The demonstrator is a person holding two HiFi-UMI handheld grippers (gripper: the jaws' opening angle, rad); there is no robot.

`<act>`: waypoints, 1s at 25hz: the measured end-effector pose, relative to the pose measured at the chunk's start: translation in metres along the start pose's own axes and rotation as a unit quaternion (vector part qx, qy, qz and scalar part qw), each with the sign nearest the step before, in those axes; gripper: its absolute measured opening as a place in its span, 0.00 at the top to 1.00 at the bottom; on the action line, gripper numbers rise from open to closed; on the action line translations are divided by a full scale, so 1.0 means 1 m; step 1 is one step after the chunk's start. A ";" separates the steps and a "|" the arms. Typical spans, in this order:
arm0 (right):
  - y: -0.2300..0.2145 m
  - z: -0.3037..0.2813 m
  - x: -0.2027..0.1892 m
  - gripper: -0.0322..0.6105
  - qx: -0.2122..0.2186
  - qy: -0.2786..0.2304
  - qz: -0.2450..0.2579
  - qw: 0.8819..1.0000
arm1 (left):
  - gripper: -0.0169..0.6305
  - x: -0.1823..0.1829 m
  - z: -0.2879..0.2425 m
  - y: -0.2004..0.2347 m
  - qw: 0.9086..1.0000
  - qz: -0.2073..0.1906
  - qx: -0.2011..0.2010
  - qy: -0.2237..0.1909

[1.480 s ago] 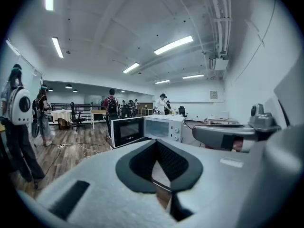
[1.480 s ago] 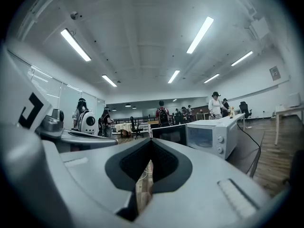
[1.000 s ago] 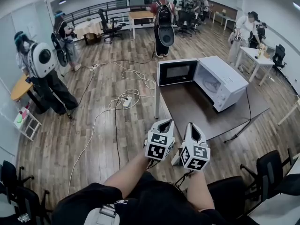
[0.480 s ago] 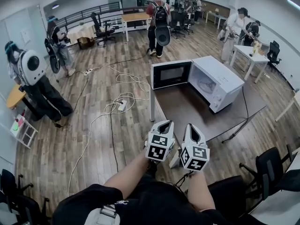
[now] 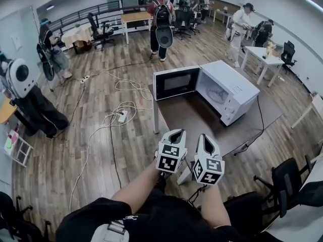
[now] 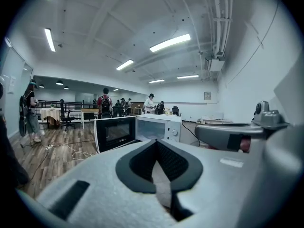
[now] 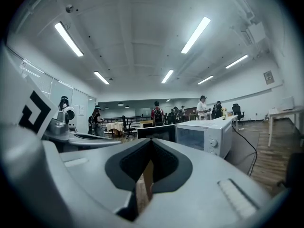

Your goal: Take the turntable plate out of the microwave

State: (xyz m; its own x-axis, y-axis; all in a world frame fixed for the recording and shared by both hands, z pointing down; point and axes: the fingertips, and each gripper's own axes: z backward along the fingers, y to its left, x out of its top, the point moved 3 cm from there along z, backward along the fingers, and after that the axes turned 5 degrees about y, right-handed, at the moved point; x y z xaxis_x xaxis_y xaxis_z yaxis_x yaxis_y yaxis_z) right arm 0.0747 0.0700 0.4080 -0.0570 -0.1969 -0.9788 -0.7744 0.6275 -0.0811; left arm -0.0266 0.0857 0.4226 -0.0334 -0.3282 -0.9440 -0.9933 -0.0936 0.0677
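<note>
A white microwave (image 5: 229, 91) stands on a dark brown table (image 5: 202, 122), its black door (image 5: 176, 82) swung wide open to the left. A pale round plate (image 5: 217, 92) shows faintly inside the cavity. My left gripper (image 5: 177, 132) and right gripper (image 5: 205, 136) hover side by side short of the table's near edge, both shut and empty. In the left gripper view the left gripper (image 6: 156, 144) points at the microwave (image 6: 159, 126) and its door (image 6: 114, 133). The right gripper (image 7: 151, 144) faces the microwave (image 7: 204, 136) too.
White cables and a power strip (image 5: 121, 116) lie on the wood floor left of the table. A black cord (image 5: 260, 120) trails off the table's right side. A black office chair (image 5: 285, 185) stands at my right. Several people stand behind the table, and a white table (image 5: 262, 59) is far right.
Both grippers and the head view have moved forward together toward the table; the microwave and table now sit nearer and further left in the head view. The jaws stay shut.
</note>
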 end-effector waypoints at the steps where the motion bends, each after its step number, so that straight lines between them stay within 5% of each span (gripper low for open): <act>1: -0.004 -0.007 0.000 0.94 -0.002 0.002 -0.001 1.000 | 0.97 0.001 -0.007 0.002 1.000 0.001 -0.003 0.003; 25: -0.079 -0.187 0.034 0.94 -0.091 0.038 0.006 0.995 | 0.97 0.058 -0.211 0.086 0.996 0.014 -0.086 0.032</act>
State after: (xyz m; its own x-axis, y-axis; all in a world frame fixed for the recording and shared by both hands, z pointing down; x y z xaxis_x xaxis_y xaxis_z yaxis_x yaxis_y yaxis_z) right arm 0.0160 -0.1274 0.4167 -0.1086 -0.2520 -0.9616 -0.8744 0.4844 -0.0282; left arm -0.0906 -0.1394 0.4412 -0.0490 -0.3918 -0.9187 -0.9581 -0.2416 0.1541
